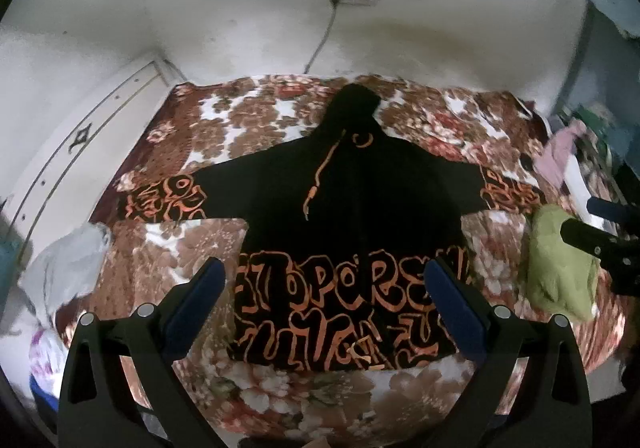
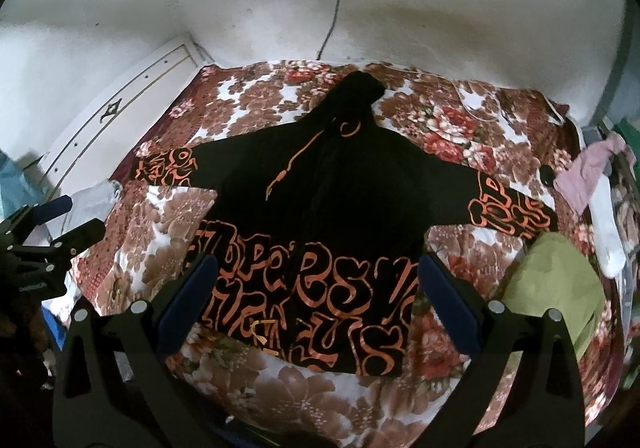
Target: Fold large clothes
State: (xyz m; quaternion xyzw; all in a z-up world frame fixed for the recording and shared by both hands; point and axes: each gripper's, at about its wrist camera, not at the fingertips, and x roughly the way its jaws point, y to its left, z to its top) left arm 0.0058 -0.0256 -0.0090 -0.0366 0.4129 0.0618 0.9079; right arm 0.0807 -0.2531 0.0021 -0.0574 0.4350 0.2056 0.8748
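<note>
Black hoodie (image 1: 352,216) lies spread flat on the bed (image 1: 280,400), sleeves out; left gripper (image 1: 326,312) and right gripper (image 2: 316,304) fingers are spread wide, empty; a sleeve cuff (image 2: 516,214) should be pinched first and folded inward without dragging the body.

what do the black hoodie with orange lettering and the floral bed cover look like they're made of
The black hoodie with orange lettering looks like soft matte knit, likely cotton fleece: it lies limp and absorbs light, while the lettering shines slightly, like a print. The floral bed cover looks like plush, fuzzy blanket fabric with a soft sheen, probably synthetic; its exact fibre cannot be told.
</note>
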